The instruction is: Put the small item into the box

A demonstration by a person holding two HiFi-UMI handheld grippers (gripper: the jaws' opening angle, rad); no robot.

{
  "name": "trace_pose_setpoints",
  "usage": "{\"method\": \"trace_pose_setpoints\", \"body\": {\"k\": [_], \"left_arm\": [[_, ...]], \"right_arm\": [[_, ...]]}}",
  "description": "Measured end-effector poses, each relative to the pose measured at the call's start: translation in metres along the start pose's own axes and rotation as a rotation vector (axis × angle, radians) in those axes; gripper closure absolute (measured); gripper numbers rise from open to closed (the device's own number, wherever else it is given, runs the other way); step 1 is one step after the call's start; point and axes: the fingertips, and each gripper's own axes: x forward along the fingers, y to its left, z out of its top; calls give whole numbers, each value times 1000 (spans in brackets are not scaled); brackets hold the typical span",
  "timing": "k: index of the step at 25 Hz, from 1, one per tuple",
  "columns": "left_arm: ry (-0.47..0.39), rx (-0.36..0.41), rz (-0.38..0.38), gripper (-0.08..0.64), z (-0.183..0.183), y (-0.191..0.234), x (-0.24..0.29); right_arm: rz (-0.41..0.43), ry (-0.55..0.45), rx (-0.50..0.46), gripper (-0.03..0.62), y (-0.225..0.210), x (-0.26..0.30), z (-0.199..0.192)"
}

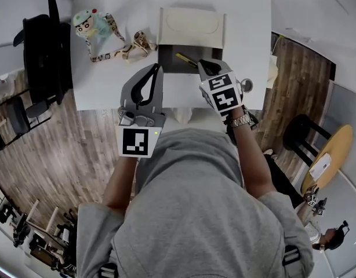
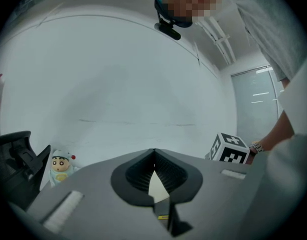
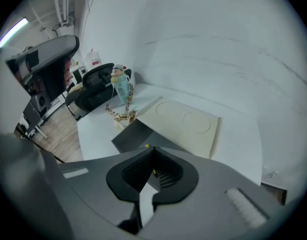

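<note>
A shallow box (image 1: 179, 62) with a dark grey inside lies on the white table (image 1: 108, 86), its cream lid (image 1: 192, 25) folded back behind it. A small yellow and dark item (image 1: 185, 59) lies inside the box. My right gripper (image 1: 202, 64) hangs over the box's near right corner, jaws together and empty. In the right gripper view its tips (image 3: 154, 150) meet above the box (image 3: 136, 134), with a speck of the yellow item (image 3: 147, 146) beside them. My left gripper (image 1: 157, 68) hovers just left of the box, also shut and empty (image 2: 153, 153).
A cartoon doll (image 1: 88, 25) with a patterned lanyard (image 1: 126, 51) lies on the table's far left. A black office chair (image 1: 42, 57) stands left of the table. A dark stool (image 1: 300, 135) and a round wooden table (image 1: 334, 155) are at the right.
</note>
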Motion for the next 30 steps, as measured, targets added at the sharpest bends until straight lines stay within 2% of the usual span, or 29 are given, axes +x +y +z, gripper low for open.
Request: {"method": "trace_pose_setpoints", "body": {"k": [4,16,19,23,26,30], "left_arm": [[-7,18,-66,557,6,-11,6],[-29,39,-216,557,18,-43,2],[-28,2,-233,557,22,-46,-5],[-52,-12,-240,557,31,-42,-10],[-121,-42,-219,557,43,-32,-14],[-144,-49,-191,557,53,-19,-21]], "right_arm": [[-16,-50,98,577,-2,-20,-3],[-115,-237,270,577,4,-83,-1],[-130,-288,287,577,10,-102,4],[-157,-372,281,577,16,-126,18],[-166,-438,270,577,23,-142,33],[-166,-516,263,577,33,-158,52]]}}
